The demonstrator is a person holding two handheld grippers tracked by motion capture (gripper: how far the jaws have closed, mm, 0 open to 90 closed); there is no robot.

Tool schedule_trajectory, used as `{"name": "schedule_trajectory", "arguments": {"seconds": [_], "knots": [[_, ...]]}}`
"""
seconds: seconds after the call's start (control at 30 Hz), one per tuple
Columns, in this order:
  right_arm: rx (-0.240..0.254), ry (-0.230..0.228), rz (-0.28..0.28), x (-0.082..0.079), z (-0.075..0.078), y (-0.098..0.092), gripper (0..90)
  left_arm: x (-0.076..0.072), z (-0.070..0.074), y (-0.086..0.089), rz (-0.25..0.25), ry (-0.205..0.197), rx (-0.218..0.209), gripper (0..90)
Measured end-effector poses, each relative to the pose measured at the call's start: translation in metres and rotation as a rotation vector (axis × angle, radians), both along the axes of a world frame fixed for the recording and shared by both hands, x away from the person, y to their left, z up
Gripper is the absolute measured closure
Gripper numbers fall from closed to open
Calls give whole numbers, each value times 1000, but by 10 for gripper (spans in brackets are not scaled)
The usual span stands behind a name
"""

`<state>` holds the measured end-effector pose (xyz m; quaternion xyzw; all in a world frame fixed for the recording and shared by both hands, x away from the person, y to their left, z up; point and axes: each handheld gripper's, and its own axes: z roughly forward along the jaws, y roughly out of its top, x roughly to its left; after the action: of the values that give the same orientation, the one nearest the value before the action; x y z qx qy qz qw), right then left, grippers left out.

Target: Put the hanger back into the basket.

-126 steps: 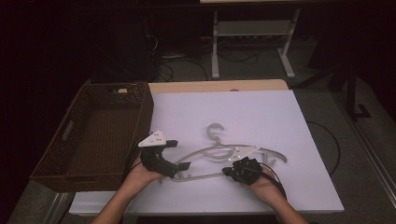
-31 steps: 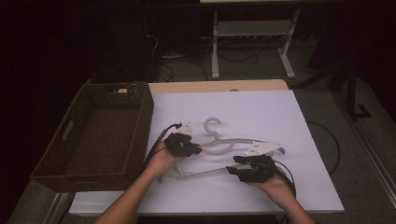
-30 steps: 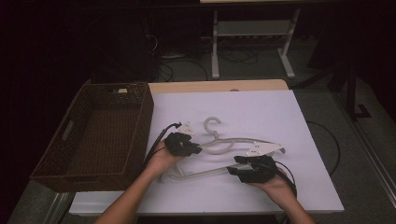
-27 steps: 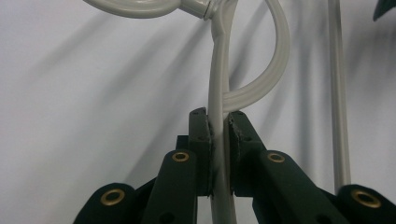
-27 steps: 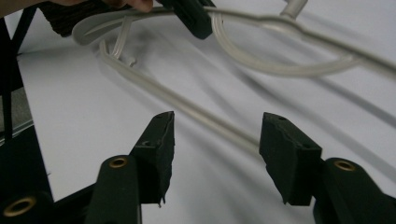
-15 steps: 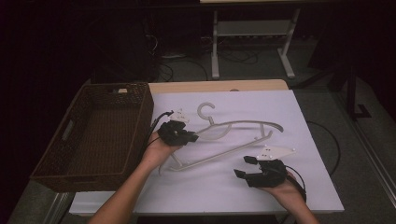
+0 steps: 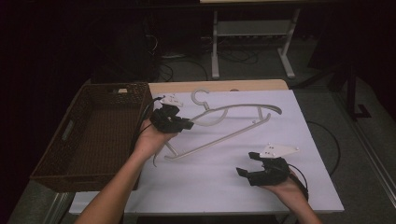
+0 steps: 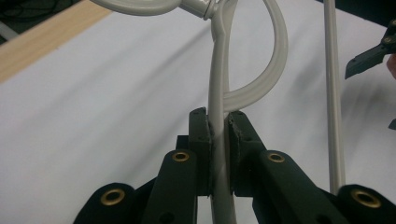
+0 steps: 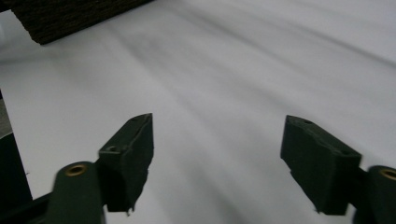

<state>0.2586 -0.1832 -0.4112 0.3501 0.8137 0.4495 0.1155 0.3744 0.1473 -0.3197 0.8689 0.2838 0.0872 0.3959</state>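
A: On the white table [image 7: 299, 121], left half: the left gripper [image 7: 183, 124] is clamped on the pale hanger [image 7: 243, 108]. In the left gripper view both pads press flat on one thin arm of the hanger [image 8: 219, 140], with nothing loose between them.

B: Hanger position?

A: Held off the sheet at the gripped end, tilted, its hook [image 7: 201, 96] toward the far edge. It sits beside the wicker basket [image 7: 70, 140], not in it. Cannot tell whether its lower bar touches the table.

B: Right side?

A: The right gripper [image 7: 250, 163] is near the front right part of the table, well apart from the hanger. Its jaws have just been opening; they stand spread with nothing between them, bare white sheet below in the right gripper view [image 9: 217, 154].

B: Contact with the hanger: left gripper alone.
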Motion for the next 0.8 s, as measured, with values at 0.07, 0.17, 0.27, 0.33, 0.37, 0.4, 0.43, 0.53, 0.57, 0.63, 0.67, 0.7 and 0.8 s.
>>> {"name": "schedule_trajectory", "arguments": {"seconds": [0.07,0.17,0.27,0.33,0.37,0.4,0.43,0.53,0.57,0.63,0.67,0.7,0.8], "knots": [[-3,-7,-11,0,0,-1,171,1,8,4,3,-9,11,816],[-1,-15,-16,1,0,-2,134,2,18,11,11,-8,15,816],[-3,-16,-23,2,-1,-2,135,4,28,21,19,-18,16,816],[-2,-16,-27,2,-1,-2,136,6,34,28,28,-21,7,816],[0,-14,-28,2,-2,-2,135,7,36,32,34,-25,1,816],[0,-15,-28,2,-2,-2,135,7,38,36,45,-27,-12,816],[0,-15,-29,2,-2,-2,132,7,41,41,43,-34,-12,816],[2,-17,-43,3,-3,-3,92,7,47,55,63,-39,-12,816],[1,-27,-47,4,-4,-3,72,7,49,59,70,-42,-10,816],[5,-33,-64,4,-3,-3,26,7,52,69,86,-47,-17,816],[8,-36,-77,4,-3,-3,9,7,54,73,99,-47,-25,816],[10,-33,-88,5,-3,-4,0,7,55,79,103,-49,-20,816],[16,-40,-111,5,-2,-5,0,7,58,93,127,-50,-18,816]]}}
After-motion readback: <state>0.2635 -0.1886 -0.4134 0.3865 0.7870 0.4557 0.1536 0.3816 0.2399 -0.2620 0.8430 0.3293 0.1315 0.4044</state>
